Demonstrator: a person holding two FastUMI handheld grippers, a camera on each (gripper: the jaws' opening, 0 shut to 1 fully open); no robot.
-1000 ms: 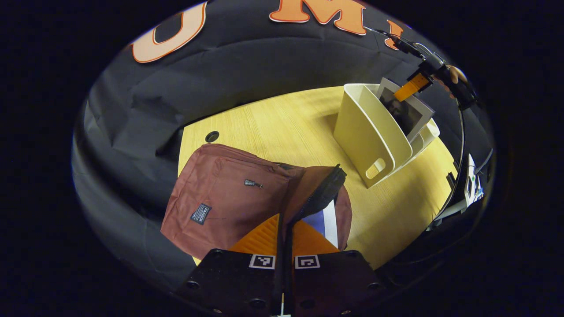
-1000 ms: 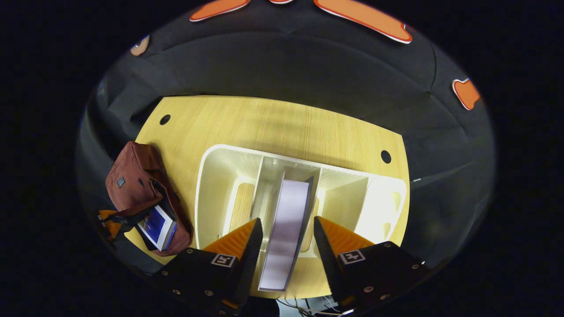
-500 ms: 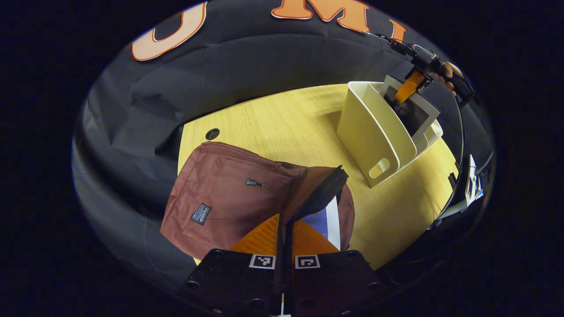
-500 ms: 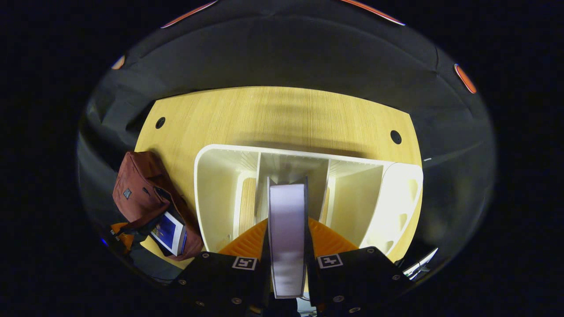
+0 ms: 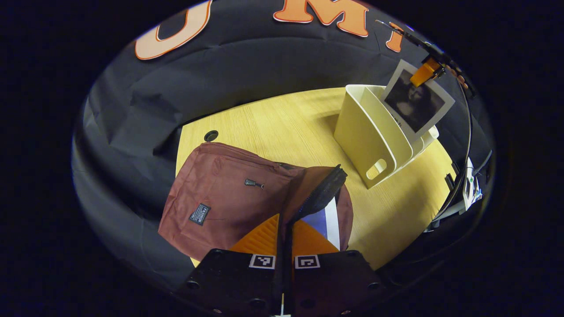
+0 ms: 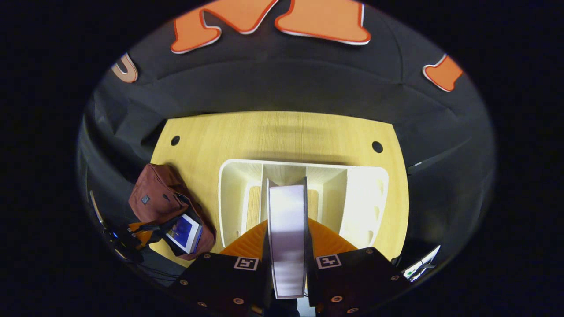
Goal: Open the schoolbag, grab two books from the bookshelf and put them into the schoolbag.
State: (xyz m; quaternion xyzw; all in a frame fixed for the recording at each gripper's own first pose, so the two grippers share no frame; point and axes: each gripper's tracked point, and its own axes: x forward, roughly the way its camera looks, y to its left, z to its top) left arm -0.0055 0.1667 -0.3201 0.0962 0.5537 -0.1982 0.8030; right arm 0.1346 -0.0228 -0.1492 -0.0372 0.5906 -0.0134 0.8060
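Second book (image 6: 287,237) is being lifted above the bookshelf (image 6: 229,193), right tool (image 6: 287,246) clamping it; left tool (image 5: 284,229) is pinching the schoolbag (image 5: 220,198) flap open; next: carrying it across, into the opening.

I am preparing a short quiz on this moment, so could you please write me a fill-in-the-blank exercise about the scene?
1. The right gripper is shut on a ____.
2. The left gripper pinches the open flap of the ____.
3. A blue book already lies inside the ____.
4. The white bookshelf stands on the ____.

Missing words: book; schoolbag; schoolbag; table
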